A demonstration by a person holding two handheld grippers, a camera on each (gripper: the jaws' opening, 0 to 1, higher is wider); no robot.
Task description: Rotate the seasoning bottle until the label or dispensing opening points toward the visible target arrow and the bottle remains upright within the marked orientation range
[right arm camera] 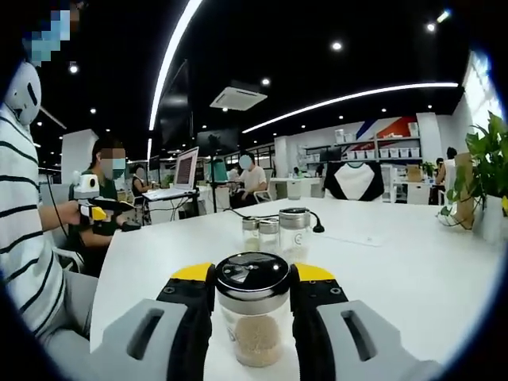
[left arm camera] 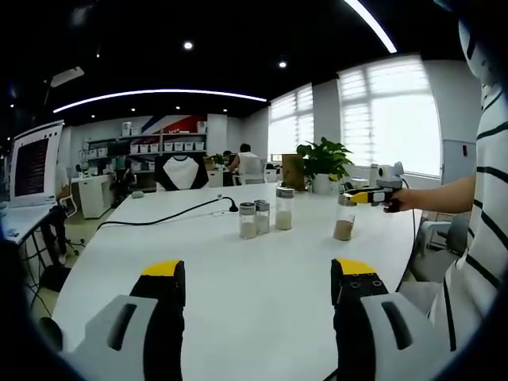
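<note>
In the left gripper view, our left gripper (left arm camera: 258,290) hovers with its jaws wide apart over bare white table (left arm camera: 238,262), holding nothing, apparently kept back so the other hand can work alone. Across the table, our right gripper (left arm camera: 359,196) meets the seasoning bottle (left arm camera: 344,222) near the cap, the bottle standing upright on the tabletop, well apart from three spare shaker jars (left arm camera: 263,217) grouped at centre beside a black cable (left arm camera: 171,214). In the right gripper view, the right gripper (right arm camera: 252,305) has its yellow-tipped jaws pressed against either side of the seasoning bottle (right arm camera: 254,317), just below the black perforated cap (right arm camera: 253,271), a grip that we judge suits twisting it without tipping. We see no target arrow, so progress cannot be judged.
</note>
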